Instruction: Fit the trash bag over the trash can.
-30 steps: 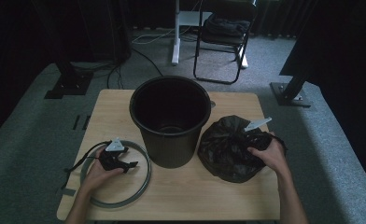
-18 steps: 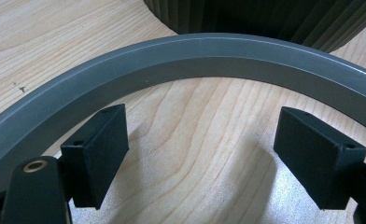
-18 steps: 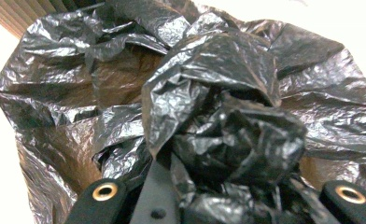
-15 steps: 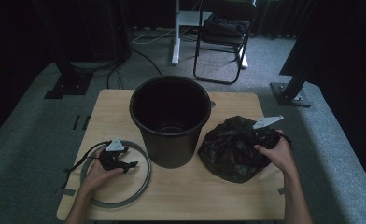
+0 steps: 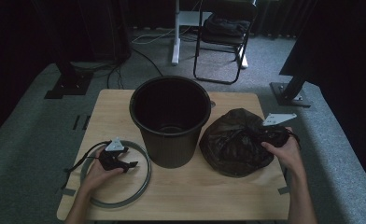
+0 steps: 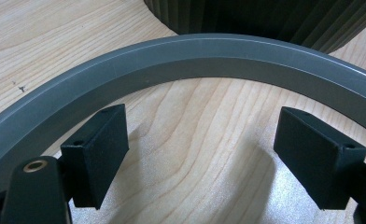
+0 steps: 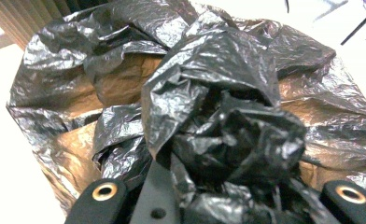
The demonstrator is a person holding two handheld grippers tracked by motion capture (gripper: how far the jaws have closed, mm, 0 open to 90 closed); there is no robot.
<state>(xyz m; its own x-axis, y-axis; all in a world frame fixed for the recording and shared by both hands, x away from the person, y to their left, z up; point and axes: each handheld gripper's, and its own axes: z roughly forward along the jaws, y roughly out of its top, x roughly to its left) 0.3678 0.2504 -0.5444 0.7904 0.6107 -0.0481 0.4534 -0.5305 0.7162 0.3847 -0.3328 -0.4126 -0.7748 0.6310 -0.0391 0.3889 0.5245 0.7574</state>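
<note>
A black bucket (image 5: pixel 172 116) stands upright in the middle of the wooden table (image 5: pixel 209 196). Left of it a grey ring (image 5: pixel 141 182) lies flat. My left gripper (image 5: pixel 125 164) rests inside this ring, open, its jaws (image 6: pixel 200 154) spread over bare wood; the ring's arc (image 6: pixel 195 51) curves just ahead, and the bucket's ribbed wall (image 6: pixel 265 18) stands beyond it. Right of the bucket sits a crumpled black plastic bag (image 5: pixel 232 147). My right gripper (image 5: pixel 267 136) is at the bag's right side, shut on a bunched fold of the bag (image 7: pixel 218 107), which crowds the space between its jaws (image 7: pixel 223 196).
A folding chair (image 5: pixel 223 37) and a white stand leg (image 5: pixel 175 32) are on the carpet beyond the table. Dark stand bases (image 5: pixel 69 84) (image 5: pixel 288 91) sit off the far corners. Tape marks lie on the carpet at the left.
My right gripper has risen and drifted right with the bag's bunched fold in it, pulling the plastic up. The left gripper and the ring have stayed put.
</note>
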